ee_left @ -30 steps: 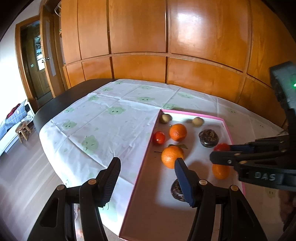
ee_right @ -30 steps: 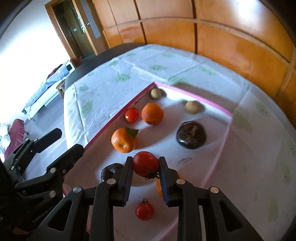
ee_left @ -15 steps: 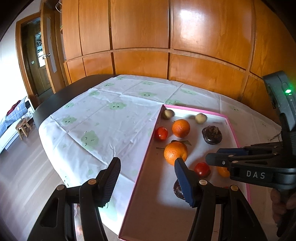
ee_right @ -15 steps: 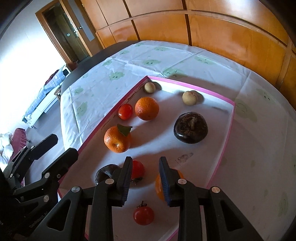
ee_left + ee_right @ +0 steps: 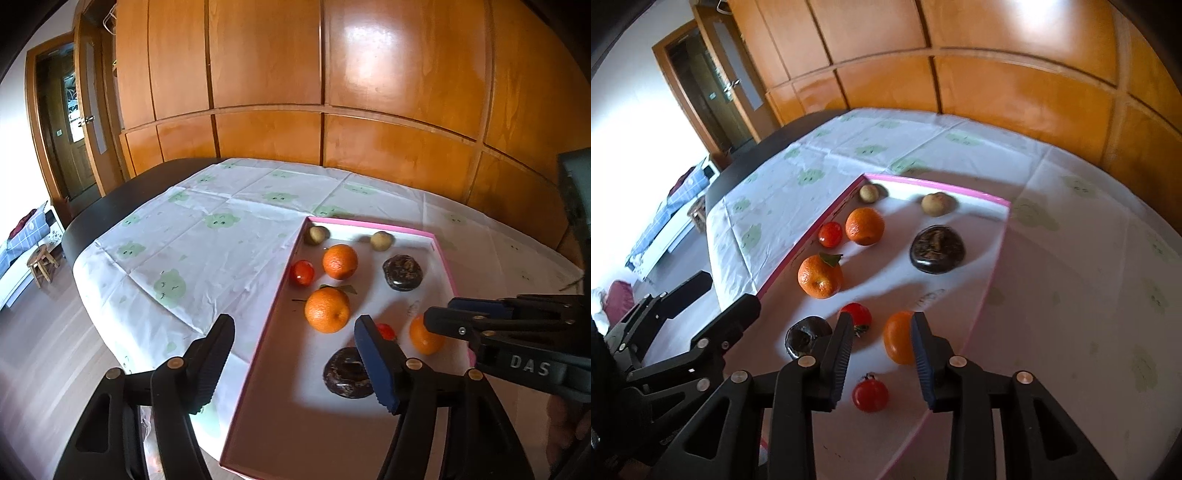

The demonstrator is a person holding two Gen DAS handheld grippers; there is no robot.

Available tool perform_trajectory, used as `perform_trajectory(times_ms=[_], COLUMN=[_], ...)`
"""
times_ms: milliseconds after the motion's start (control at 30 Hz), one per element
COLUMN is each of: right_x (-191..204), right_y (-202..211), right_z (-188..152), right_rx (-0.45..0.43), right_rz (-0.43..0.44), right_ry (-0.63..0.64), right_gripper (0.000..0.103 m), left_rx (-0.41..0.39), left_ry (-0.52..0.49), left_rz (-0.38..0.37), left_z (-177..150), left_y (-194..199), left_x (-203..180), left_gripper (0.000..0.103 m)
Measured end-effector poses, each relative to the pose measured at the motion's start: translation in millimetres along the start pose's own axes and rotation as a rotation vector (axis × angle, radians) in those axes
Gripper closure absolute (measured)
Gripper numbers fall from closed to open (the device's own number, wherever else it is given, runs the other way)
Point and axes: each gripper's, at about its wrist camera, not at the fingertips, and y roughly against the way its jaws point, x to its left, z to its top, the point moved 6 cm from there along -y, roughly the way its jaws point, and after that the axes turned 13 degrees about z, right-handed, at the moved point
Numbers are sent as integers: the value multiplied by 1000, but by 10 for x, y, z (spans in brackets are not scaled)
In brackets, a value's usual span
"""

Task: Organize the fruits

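Observation:
A pink-rimmed tray (image 5: 990,291) (image 5: 266,332) on the table holds the fruit. In it lie two oranges (image 5: 820,277) (image 5: 864,226), a small orange (image 5: 897,338), three red tomatoes (image 5: 856,314) (image 5: 830,234) (image 5: 870,395), two dark fruits (image 5: 937,249) (image 5: 805,336) and two pale round fruits (image 5: 868,193) (image 5: 936,204). My right gripper (image 5: 881,350) is open and empty above the tray's near end, between a tomato and the small orange. My left gripper (image 5: 295,347) is open and empty over the tray's left rim.
A white cloth with green prints (image 5: 207,236) covers the dark table. Wooden panelling (image 5: 325,92) stands behind it. A doorway (image 5: 70,122) and a small stool (image 5: 41,260) are at the far left. The right gripper's body (image 5: 517,332) reaches over the tray's right side.
My right gripper opened and let go of the red tomato, which now lies in the tray beside the near dark fruit. Both grippers pulled back and up a little.

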Motion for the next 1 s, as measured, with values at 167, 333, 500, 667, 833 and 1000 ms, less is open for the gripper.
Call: perform_trajectory(times_ms=[167,333,500,667,833,1000], right_x=[-36,-98,-130,-152,-100,-81], right_y=[234,440,590,670,710,741], right_z=[-116,-294,-455,-568,-606,-631], right_rx=[-56,-114,-158,-182,-194,-206], right_rz=[-65,-152,-213,-237,-249,-254], right_ry=[-8,-44,-70,-96,-78,-79], right_gripper=[69,68,68,68,68,68], left_rx=[-10,-18,-38,-56,-47,-52], left_ry=[-13,-18,-26,-12,-12,-1], left_rz=[-31,-54,-61,-64,-60,-45], left_z=[1,-15,-41,-73,-115,-109], left_y=[89,191,301,403,430,448], left_x=[-99,-202,-280,-303,-315,-280], left_gripper=[30,21,14,5,1,0])
